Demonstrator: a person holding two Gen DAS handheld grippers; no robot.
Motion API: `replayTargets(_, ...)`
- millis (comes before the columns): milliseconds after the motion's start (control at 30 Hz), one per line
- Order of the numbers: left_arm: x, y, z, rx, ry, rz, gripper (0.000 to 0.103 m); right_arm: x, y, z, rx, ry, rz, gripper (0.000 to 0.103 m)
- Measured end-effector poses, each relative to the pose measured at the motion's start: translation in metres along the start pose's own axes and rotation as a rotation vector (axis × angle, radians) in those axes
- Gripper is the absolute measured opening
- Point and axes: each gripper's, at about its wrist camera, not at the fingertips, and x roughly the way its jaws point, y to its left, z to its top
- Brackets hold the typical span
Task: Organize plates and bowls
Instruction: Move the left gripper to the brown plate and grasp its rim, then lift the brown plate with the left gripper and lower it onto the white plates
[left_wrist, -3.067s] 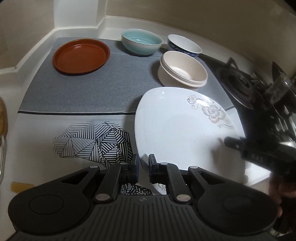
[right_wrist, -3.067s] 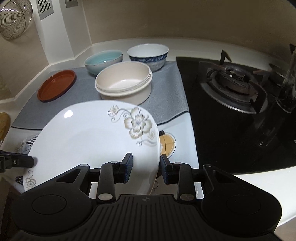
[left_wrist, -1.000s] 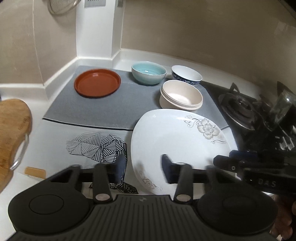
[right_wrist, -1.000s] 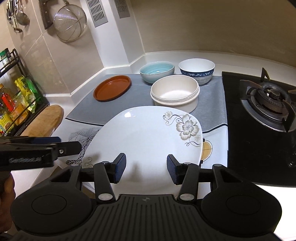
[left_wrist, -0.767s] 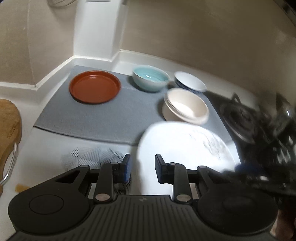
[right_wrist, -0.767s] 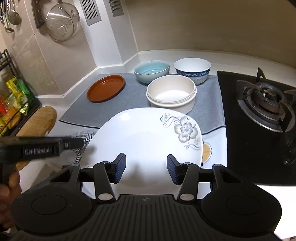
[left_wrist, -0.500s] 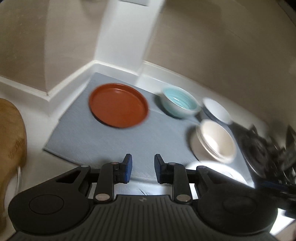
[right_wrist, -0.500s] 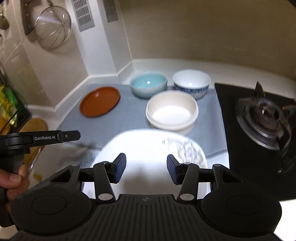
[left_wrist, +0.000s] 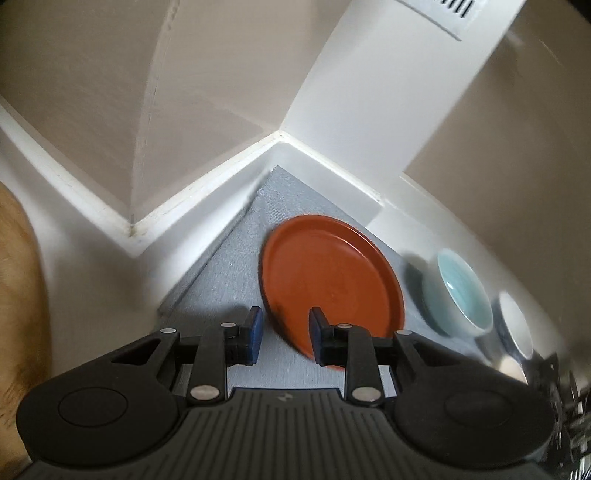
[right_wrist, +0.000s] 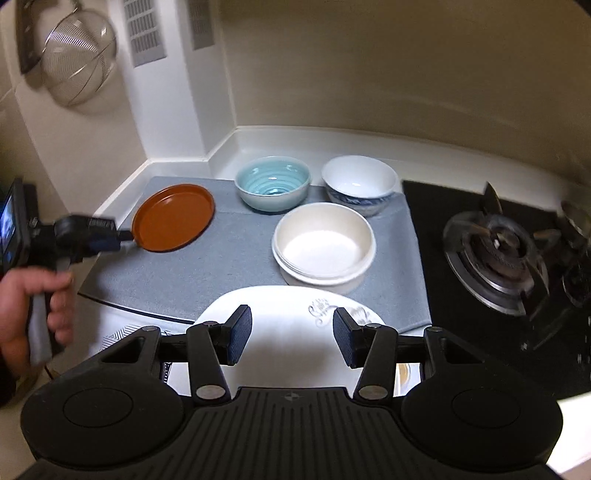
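A brown round plate (left_wrist: 328, 284) lies on the grey mat (left_wrist: 229, 273) near the back corner. My left gripper (left_wrist: 283, 332) is open and empty, its jaws at the plate's near rim; it shows from the side in the right wrist view (right_wrist: 110, 236). My right gripper (right_wrist: 291, 341) is open and empty, held above the white floral plate (right_wrist: 280, 306) on the counter. On the mat behind it are stacked cream bowls (right_wrist: 325, 243), a light-blue bowl (right_wrist: 273, 182) and a blue-patterned white bowl (right_wrist: 358, 184). The brown plate also shows in the right wrist view (right_wrist: 173, 218).
A black gas hob (right_wrist: 498, 251) lies to the right of the mat. White walls close the corner behind the plate (left_wrist: 207, 184). A wire strainer (right_wrist: 77, 59) hangs on the left wall. A wooden board (left_wrist: 18, 295) lies at the far left.
Both grippers let go of the white floral plate, which now lies on the counter. My left gripper swung left and forward to the brown plate. My right gripper opened and pulled back.
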Motion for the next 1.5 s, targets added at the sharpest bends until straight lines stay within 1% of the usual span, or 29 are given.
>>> replayTargets(67,0.009,-0.002,0.002,-0.015,0.016,0.003,0.030,0.004,0.006,0.006,-0.024,0.003,0.015,0.052)
replayTargets(133,0.020,-0.002,0.003,-0.019,0.049,0.022,0.029,0.007,0.010,0.013,-0.048,0.001,0.018,0.052)
replayTargets(200,0.026,-0.001,0.002,-0.015,0.063,0.031,0.021,0.010,0.012,0.020,-0.049,-0.013,0.025,0.051)
replayTargets(233,0.029,-0.001,0.002,0.002,0.066,0.035,0.013,0.012,0.013,0.023,-0.049,-0.017,0.029,0.051)
replayTargets(300,0.024,0.001,0.000,0.020,0.068,0.032,0.011,0.017,0.016,0.026,-0.051,-0.019,0.037,0.051)
replayTargets(400,0.010,0.011,-0.006,0.035,0.092,0.029,0.010,0.027,0.022,0.030,-0.063,-0.001,0.056,0.051)
replayTargets(467,-0.007,0.019,-0.016,0.048,0.118,0.017,0.010,0.035,0.030,0.034,-0.079,0.006,0.078,0.051)
replayTargets(633,-0.058,0.037,-0.048,0.143,0.190,0.003,0.011,0.058,0.057,0.046,-0.149,0.013,0.127,0.051)
replayTargets(767,-0.091,0.050,-0.071,0.194,0.237,0.001,0.013,0.081,0.079,0.051,-0.175,0.055,0.178,0.051)
replayTargets(800,-0.097,0.052,-0.075,0.199,0.236,0.004,0.014,0.088,0.085,0.052,-0.182,0.068,0.190,0.051)
replayTargets(833,-0.101,0.054,-0.078,0.207,0.229,0.010,0.017,0.094,0.090,0.052,-0.188,0.081,0.204,0.050)
replayTargets(867,-0.102,0.054,-0.080,0.216,0.223,0.021,0.024,0.100,0.096,0.051,-0.194,0.096,0.216,0.049)
replayTargets(933,-0.102,0.055,-0.080,0.207,0.214,0.029,0.027,0.113,0.108,0.048,-0.209,0.134,0.235,0.046)
replayTargets(1067,-0.102,0.054,-0.077,0.191,0.189,0.041,0.027,0.141,0.125,0.039,-0.229,0.230,0.246,0.046)
replayTargets(1267,-0.094,0.051,-0.075,0.206,0.185,0.049,0.026,0.163,0.128,0.028,-0.201,0.318,0.229,0.045)
replayTargets(1333,-0.091,0.049,-0.076,0.215,0.186,0.051,0.026,0.170,0.124,0.024,-0.176,0.351,0.216,0.036)
replayTargets(1367,-0.090,0.048,-0.077,0.221,0.184,0.052,0.026,0.170,0.122,0.021,-0.162,0.366,0.218,0.033)
replayTargets(1400,-0.090,0.047,-0.078,0.226,0.182,0.053,0.026,0.172,0.121,0.019,-0.153,0.373,0.222,0.026)
replayTargets(1433,-0.089,0.047,-0.078,0.229,0.181,0.053,0.026,0.172,0.121,0.018,-0.154,0.372,0.221,0.024)
replayTargets(1500,-0.088,0.045,-0.080,0.239,0.180,0.051,0.025,0.172,0.121,0.016,-0.172,0.362,0.225,0.024)
